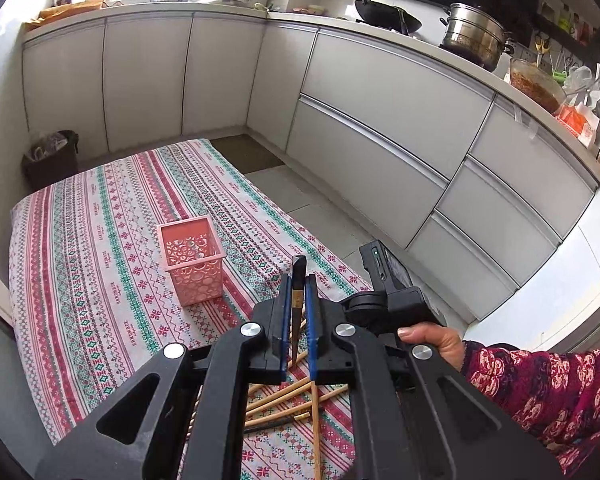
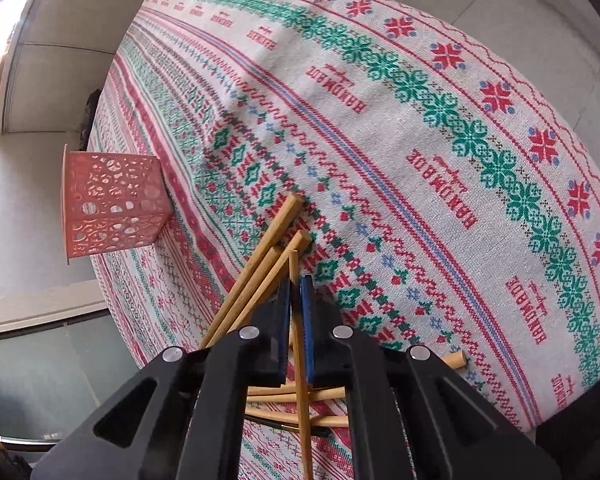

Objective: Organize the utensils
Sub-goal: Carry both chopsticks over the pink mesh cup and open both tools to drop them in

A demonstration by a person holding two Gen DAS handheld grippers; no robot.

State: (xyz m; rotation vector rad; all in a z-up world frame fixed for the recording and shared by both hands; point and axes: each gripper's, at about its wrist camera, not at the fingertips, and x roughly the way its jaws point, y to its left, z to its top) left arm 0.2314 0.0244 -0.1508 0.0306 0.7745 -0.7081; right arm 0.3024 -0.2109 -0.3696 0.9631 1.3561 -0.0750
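Presently: left hand-held gripper (image 1: 299, 280), jaws clamped on one dark chopstick (image 1: 298, 304), its lower tip hidden behind the frame. Right hand-held gripper (image 2: 295, 284), jaws clamped on one bamboo chopstick (image 2: 300, 360), its lower end cut off by the picture edge. Loose bamboo chopsticks (image 2: 260, 256) crossed in a pile beneath both, partly hidden, count unclear, near the surface's (image 2: 440, 132) near edge. Pink perforated basket (image 1: 192, 260) upright further in on the patterned cloth, contents hard to make out.

Cloth-covered table (image 1: 100, 208): pink basket (image 1: 192, 260), perhaps ten chopsticks (image 2: 260, 248).
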